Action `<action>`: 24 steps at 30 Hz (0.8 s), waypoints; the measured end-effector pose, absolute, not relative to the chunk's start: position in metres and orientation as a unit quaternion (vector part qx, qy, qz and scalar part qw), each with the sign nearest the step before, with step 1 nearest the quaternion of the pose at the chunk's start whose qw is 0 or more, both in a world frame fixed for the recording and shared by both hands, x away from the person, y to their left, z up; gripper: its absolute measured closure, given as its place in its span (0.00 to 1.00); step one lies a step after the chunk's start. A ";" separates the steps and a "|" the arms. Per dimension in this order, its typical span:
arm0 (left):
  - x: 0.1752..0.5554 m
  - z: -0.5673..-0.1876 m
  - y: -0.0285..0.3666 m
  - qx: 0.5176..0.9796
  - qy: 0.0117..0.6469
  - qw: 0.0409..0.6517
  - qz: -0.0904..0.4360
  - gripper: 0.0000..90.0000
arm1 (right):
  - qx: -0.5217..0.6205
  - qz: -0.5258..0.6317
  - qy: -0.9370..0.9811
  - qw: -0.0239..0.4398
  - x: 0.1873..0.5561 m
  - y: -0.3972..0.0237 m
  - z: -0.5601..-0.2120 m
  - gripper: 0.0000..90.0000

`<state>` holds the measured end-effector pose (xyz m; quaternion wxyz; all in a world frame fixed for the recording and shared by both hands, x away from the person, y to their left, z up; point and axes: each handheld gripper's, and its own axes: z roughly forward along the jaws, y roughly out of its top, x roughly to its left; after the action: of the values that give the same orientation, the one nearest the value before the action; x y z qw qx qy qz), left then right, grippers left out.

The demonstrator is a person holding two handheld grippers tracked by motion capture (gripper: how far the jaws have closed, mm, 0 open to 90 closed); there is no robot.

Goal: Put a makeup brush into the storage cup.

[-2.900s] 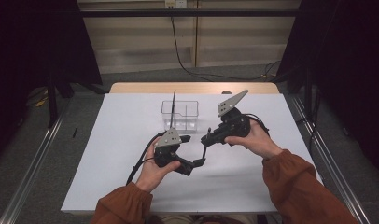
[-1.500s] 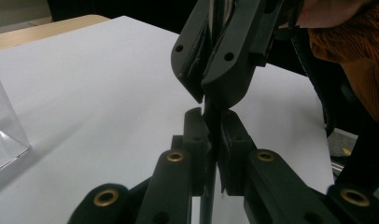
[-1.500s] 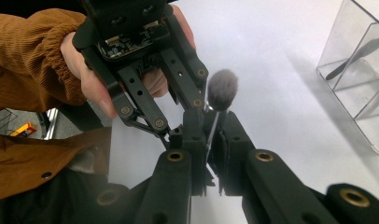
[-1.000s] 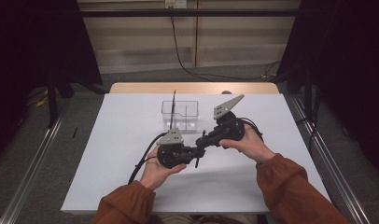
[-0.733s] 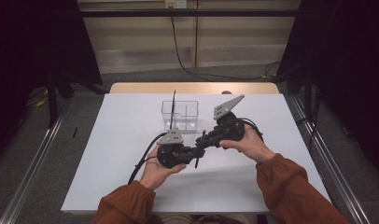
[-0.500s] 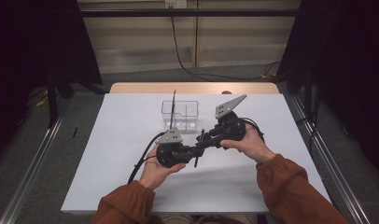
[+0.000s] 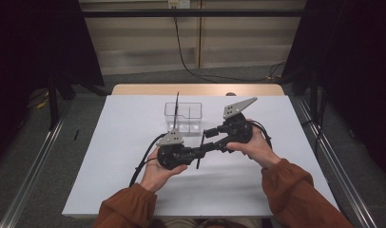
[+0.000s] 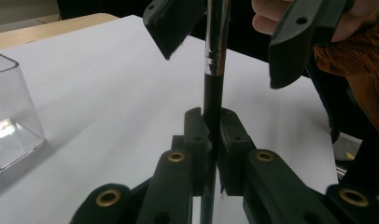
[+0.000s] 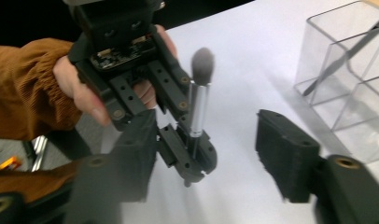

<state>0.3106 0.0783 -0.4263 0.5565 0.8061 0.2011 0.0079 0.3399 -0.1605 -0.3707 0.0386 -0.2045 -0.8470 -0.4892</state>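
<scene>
White counter [image 7: 110, 156] lies bare around both grippers. Left gripper [image 8: 211, 135] pinches a brush [image 9: 199, 98], its grey tuft seen from the right gripper view. Right gripper [image 9: 206, 154], jaws just opening, stands spread around the brush, near the clear box [image 7: 184, 116].

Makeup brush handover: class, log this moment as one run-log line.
left tongs: shut on makeup brush | right tongs: just opened, clear of brush | clear organiser: behind

We look down from overhead at the white table [image 7: 110, 156]; both gripper views sit close, sharing the makeup brush [image 8: 214, 56].

Two brushes [image 7: 200, 148] — one clear organizer [image 7: 184, 117]
</scene>
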 end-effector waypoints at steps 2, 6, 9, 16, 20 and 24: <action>0.311 -0.426 0.080 0.807 0.204 0.555 0.011 0.93 | -0.212 -0.489 -0.846 0.033 0.340 -0.162 -0.372 0.31; 0.312 -0.425 0.082 0.806 0.207 0.554 0.014 0.93 | -0.221 -0.493 -0.841 0.021 0.339 -0.165 -0.375 0.21; 0.312 -0.425 0.083 0.804 0.209 0.556 0.015 0.93 | -0.231 -0.497 -0.836 0.003 0.338 -0.165 -0.378 0.12; 0.312 -0.423 0.088 0.803 0.212 0.557 0.021 0.93 | -0.249 -0.503 -0.828 -0.006 0.336 -0.170 -0.386 0.02; 0.312 -0.420 0.092 0.800 0.215 0.559 0.026 0.93 | -0.261 -0.504 -0.823 -0.022 0.334 -0.174 -0.388 0.01; 0.312 -0.418 0.097 0.799 0.219 0.559 0.031 0.93 | -0.270 -0.507 -0.818 -0.030 0.332 -0.181 -0.391 0.01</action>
<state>0.3124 0.0973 -0.4179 0.5593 0.7990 0.2187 0.0315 0.3324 -0.1805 -0.3910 -0.0299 -0.2705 -0.8176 -0.5074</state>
